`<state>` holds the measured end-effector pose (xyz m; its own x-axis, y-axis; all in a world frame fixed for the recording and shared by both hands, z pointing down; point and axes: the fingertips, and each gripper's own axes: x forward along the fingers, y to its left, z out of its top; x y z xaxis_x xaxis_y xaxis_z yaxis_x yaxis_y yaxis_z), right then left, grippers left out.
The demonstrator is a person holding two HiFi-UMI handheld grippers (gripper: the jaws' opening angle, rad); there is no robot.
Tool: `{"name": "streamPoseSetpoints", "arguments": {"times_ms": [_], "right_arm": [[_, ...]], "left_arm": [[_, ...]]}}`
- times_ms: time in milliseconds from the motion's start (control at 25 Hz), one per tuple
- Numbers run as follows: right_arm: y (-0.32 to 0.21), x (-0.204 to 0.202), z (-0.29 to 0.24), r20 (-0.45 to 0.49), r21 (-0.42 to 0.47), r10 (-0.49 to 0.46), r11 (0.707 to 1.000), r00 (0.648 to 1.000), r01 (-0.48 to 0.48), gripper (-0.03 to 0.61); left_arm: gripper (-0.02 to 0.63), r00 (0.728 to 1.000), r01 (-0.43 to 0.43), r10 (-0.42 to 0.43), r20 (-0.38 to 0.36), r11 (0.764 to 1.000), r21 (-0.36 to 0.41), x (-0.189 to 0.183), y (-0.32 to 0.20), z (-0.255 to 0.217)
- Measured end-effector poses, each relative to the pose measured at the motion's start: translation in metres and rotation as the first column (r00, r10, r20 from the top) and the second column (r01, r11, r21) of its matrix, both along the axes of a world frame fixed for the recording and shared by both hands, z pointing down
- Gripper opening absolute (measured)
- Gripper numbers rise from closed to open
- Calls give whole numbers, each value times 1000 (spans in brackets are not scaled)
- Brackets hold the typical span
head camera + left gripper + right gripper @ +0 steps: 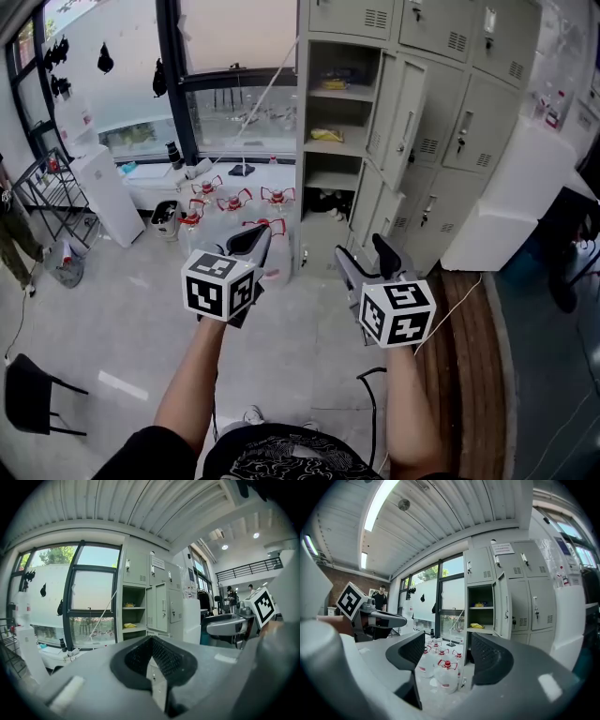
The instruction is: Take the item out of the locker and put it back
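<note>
A grey locker bank (441, 84) stands ahead, its leftmost column open with the door (405, 112) swung out. On the middle shelf lies a yellow item (326, 135), also visible as the yellow item (476, 626) and the yellow item (129, 626). A yellow and blue item (337, 82) rests on the shelf above. My left gripper (255, 240) is shut with nothing in it, well short of the locker. My right gripper (364, 255) is open and empty, at the same distance.
Several water jugs with red caps (234, 202) stand on the floor left of the locker, below a window. A white cabinet (105, 192) is at the left, a black chair (33, 394) near left. A white box (506, 202) stands right of the lockers.
</note>
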<state>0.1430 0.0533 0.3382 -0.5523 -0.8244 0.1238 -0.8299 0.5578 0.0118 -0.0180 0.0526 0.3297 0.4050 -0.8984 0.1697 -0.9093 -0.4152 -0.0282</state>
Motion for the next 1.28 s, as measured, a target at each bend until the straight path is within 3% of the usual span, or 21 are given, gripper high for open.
{"name": "streamPoseSetpoints", "arguments": {"times_ms": [240,440,680,1280], "right_arm": [[-3,14,12,4,-18,-13,1000,1000,13,334],[-11,16,16,-7,-22,-27,999,1000,26,334],[-31,16,20,-2,-26,-27,999,1000,27,328],[-148,-18,22,-26,-28,-32,999,999,31,328]], "left_arm": [[2,1000,-1,1,6,1000,7,17,-4,6],[3,997,-37,38,-69,999,14,28,-11,5],[3,996,-37,37,-84,999,13,26,-32,8],[25,998,-2,2,-60,1000,8,-13,-152,13]]}}
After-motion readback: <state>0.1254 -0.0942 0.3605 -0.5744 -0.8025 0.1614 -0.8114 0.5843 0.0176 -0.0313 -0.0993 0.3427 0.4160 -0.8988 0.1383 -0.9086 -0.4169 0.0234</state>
